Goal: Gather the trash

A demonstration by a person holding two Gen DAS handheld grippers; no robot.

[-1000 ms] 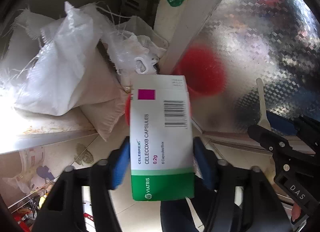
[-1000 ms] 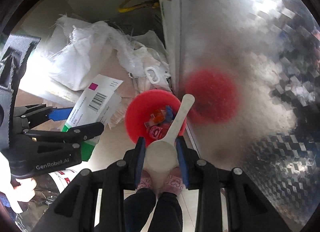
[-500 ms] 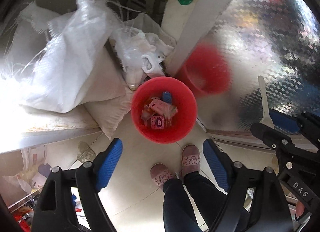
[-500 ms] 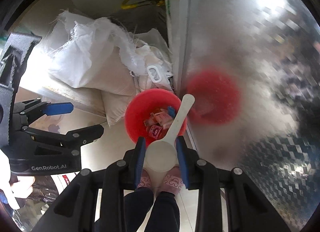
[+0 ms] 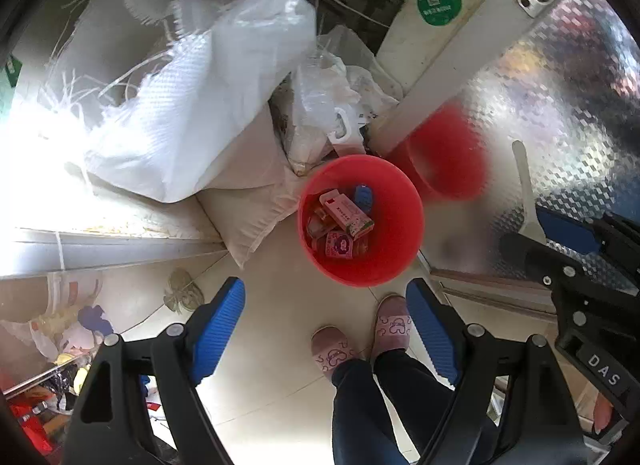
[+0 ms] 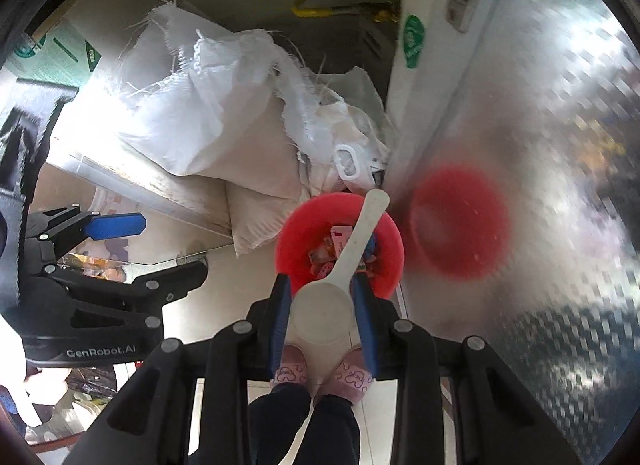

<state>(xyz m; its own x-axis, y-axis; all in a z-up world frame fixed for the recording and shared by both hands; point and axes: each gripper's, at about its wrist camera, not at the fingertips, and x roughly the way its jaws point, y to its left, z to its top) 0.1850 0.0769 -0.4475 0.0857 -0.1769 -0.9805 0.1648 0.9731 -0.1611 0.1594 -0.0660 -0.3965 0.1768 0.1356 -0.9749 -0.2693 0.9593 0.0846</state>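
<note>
A red bucket stands on the tiled floor below me, holding the medicine box and several small packets. My left gripper is open and empty, held high above the bucket's near side. My right gripper is shut on a white plastic spoon, bowl between the pads, handle pointing out over the red bucket. The right gripper with the spoon also shows at the right edge of the left wrist view. The left gripper shows at the left of the right wrist view.
White woven sacks and plastic bags are piled left and behind the bucket. A shiny metal cabinet door stands on the right, reflecting the bucket. The person's feet in pink slippers are just in front of the bucket.
My left gripper opened and the medicine box fell into the red bucket. The right gripper kept hold of the spoon above the bucket.
</note>
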